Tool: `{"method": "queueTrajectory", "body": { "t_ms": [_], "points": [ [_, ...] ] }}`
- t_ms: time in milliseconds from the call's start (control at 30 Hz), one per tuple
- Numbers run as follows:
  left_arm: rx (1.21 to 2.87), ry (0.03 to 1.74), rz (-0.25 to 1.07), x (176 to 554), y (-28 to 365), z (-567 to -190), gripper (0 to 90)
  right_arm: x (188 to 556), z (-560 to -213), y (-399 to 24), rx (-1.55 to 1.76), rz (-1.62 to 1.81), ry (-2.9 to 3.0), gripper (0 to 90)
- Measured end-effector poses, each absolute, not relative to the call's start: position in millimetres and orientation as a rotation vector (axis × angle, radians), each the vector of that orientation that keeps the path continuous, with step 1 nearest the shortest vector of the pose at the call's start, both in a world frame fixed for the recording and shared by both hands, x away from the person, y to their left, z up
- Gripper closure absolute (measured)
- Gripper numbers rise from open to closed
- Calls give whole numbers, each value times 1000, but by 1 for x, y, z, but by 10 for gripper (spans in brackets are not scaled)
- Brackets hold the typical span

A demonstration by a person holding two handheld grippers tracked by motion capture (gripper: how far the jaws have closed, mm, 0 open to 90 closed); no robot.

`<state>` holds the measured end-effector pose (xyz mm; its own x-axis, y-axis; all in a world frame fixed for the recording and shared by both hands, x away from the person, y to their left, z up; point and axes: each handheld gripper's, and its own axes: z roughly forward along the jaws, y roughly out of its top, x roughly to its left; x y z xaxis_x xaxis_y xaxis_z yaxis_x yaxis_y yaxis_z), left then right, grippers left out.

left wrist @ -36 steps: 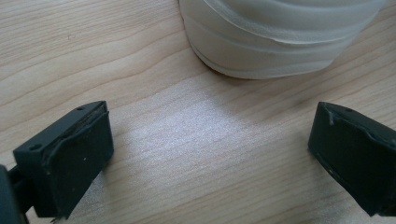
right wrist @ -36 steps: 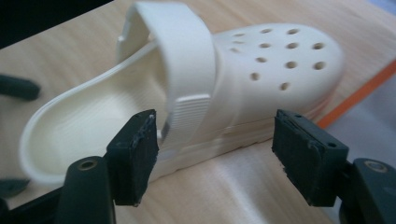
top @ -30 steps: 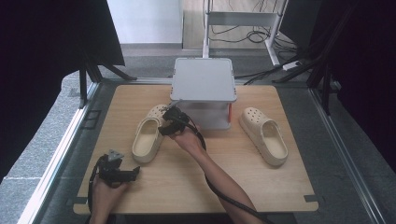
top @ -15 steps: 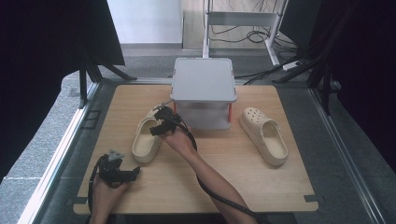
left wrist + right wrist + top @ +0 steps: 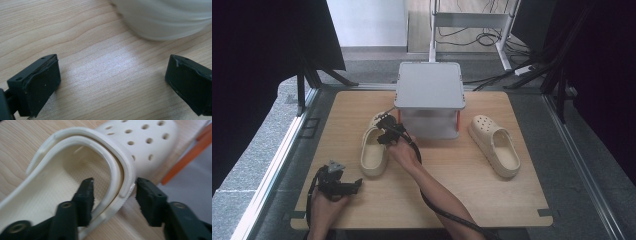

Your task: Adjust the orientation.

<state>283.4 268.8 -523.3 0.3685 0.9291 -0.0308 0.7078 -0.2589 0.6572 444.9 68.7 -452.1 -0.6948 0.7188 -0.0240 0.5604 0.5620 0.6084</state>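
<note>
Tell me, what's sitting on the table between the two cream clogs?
In the high view, a grey box on orange legs stands between the left clog and the right clog, set toward the back. The right gripper straddles the left clog's side wall.

No text, label, brand, number or sign could be read anywhere in the frames, neither on the clogs, the grey box nor the table.

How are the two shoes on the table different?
The left shoe lies left of the grey box; the right shoe lies on the box's other side. The right tongs straddle the left shoe's side wall, one jaw inside, one outside; nothing touches the right shoe. The left shoe points straight away, the right shoe lies slanted. Both are cream clogs with holes.
</note>
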Motion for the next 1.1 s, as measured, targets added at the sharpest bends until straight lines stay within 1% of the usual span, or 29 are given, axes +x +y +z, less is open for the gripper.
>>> {"method": "queueTrajectory", "body": {
  "t_ms": [167,267,633,1100],
  "points": [
    [2050,1409,492,283,269,-523,0,451,-448,55,1076,827,2508,730],
    [2047,1411,490,283,269,-523,0,454,-446,47,1112,844,2526,767],
    [2053,1403,485,283,269,-523,0,440,-425,35,989,849,2577,775],
    [2052,1401,489,283,268,-523,0,408,-391,-13,902,993,2677,774]
  ]
}}
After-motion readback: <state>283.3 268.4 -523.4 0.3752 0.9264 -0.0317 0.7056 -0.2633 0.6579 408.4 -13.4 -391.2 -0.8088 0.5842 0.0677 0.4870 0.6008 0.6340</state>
